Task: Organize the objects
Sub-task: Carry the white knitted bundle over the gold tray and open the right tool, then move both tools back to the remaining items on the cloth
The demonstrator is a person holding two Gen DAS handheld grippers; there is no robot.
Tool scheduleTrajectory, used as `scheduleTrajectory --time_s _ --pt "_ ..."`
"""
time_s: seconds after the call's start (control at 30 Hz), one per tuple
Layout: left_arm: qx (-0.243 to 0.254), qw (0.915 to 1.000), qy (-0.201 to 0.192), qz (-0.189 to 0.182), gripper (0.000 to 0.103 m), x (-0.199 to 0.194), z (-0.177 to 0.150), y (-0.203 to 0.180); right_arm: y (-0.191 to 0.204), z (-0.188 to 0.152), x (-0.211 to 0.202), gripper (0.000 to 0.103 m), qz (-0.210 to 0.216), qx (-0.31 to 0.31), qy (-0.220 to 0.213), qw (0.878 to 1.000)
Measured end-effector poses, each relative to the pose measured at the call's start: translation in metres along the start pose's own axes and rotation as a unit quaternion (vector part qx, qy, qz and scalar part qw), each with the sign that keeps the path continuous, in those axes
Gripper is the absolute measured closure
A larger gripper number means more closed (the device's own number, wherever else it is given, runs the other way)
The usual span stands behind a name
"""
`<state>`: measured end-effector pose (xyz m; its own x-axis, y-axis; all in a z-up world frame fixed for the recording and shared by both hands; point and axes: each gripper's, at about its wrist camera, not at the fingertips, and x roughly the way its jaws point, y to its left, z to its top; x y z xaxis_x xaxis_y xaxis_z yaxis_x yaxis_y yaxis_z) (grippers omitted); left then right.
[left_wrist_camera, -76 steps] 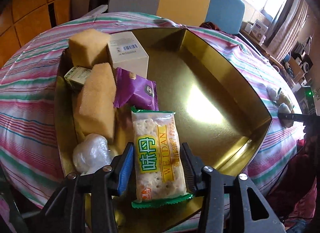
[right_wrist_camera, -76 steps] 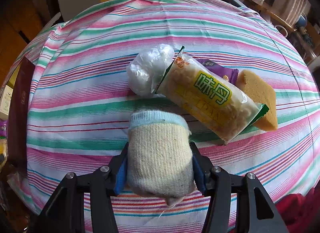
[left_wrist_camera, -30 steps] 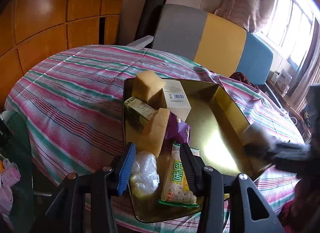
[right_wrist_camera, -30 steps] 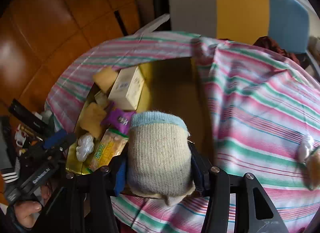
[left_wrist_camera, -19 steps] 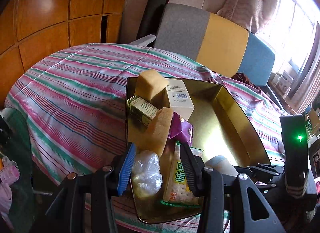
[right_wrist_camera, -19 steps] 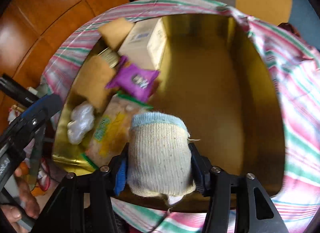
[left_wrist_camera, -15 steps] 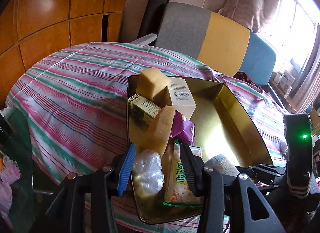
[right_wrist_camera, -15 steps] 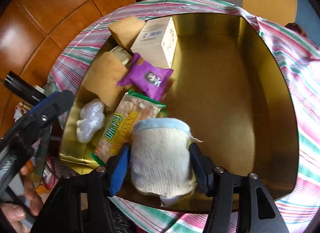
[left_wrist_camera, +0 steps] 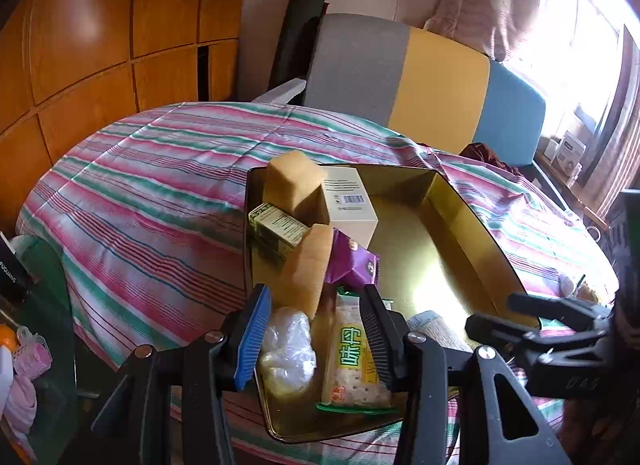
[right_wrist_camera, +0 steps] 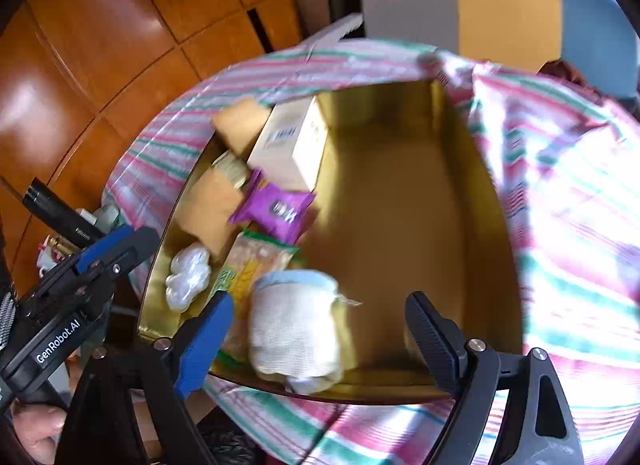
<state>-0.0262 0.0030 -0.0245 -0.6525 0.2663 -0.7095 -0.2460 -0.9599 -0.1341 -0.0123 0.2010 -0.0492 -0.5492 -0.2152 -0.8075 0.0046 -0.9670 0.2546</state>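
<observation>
A rolled knitted sock point(right_wrist_camera: 294, 329) is seen lying inside the gold tray point(right_wrist_camera: 400, 387), at its near edge, just beside a pack of crackers point(right_wrist_camera: 250, 265). The right hand-held gripper point(right_wrist_camera: 320, 339) is spread wide, and the sock lies between its fingers, nearer the blue one; nothing is gripped. Whether the blue pad touches the sock cannot be told.

Along the tray's left side a white plastic-wrapped lump point(right_wrist_camera: 188, 281), a purple snack packet point(right_wrist_camera: 276, 209), yellow sponges, a small green-and-white carton and a cream box point(right_wrist_camera: 288, 145) are packed together. The right part of the tray floor is bare gold metal.

In the left wrist view the left hand-held gripper point(left_wrist_camera: 316, 335) is held partly open above the tray's near corner, with nothing between its fingers; the plastic-wrapped lump point(left_wrist_camera: 288, 349) and the crackers point(left_wrist_camera: 352, 361) are seen below it. The tray point(left_wrist_camera: 488, 253) is set on a bench covered with a striped cloth point(left_wrist_camera: 160, 201). A chair point(left_wrist_camera: 420, 93) in grey, yellow and blue is placed behind it.
</observation>
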Motion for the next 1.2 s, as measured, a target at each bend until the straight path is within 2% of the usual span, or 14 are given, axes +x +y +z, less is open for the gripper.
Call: scheduleTrajectory --time_s 0.17,0.43,0.83,1.03,1.13,1.2 --pt "0.015 0.9999 -0.004 0.000 0.057 -0.004 0.002 -0.010 -0.012 0.001 -0.025 0.010 -0.024 -0.001 -0.034 0.999" --pt "0.045 0.9989 -0.013 -0.009 0.057 -0.009 0.007 -0.033 -0.056 0.002 -0.065 0.002 -0.068 0.016 -0.071 0.995" --pt "0.112 0.9928 -0.018 -0.040 0.057 -0.012 0.015 -0.087 -0.149 -0.002 -0.119 0.000 -0.147 0.078 -0.102 0.981" --pt "0.152 0.9858 -0.019 -0.069 0.057 -0.013 0.019 -0.124 -0.210 -0.007 -0.153 0.000 -0.206 0.120 -0.119 0.964" --pt "0.167 0.9818 -0.015 -0.090 0.057 -0.012 0.022 -0.147 -0.250 -0.015 -0.172 0.000 -0.239 0.158 -0.134 0.949" --pt "0.180 0.9780 -0.015 -0.105 0.057 -0.012 0.023 -0.165 -0.279 -0.024 -0.184 0.000 -0.261 0.194 -0.146 0.934"
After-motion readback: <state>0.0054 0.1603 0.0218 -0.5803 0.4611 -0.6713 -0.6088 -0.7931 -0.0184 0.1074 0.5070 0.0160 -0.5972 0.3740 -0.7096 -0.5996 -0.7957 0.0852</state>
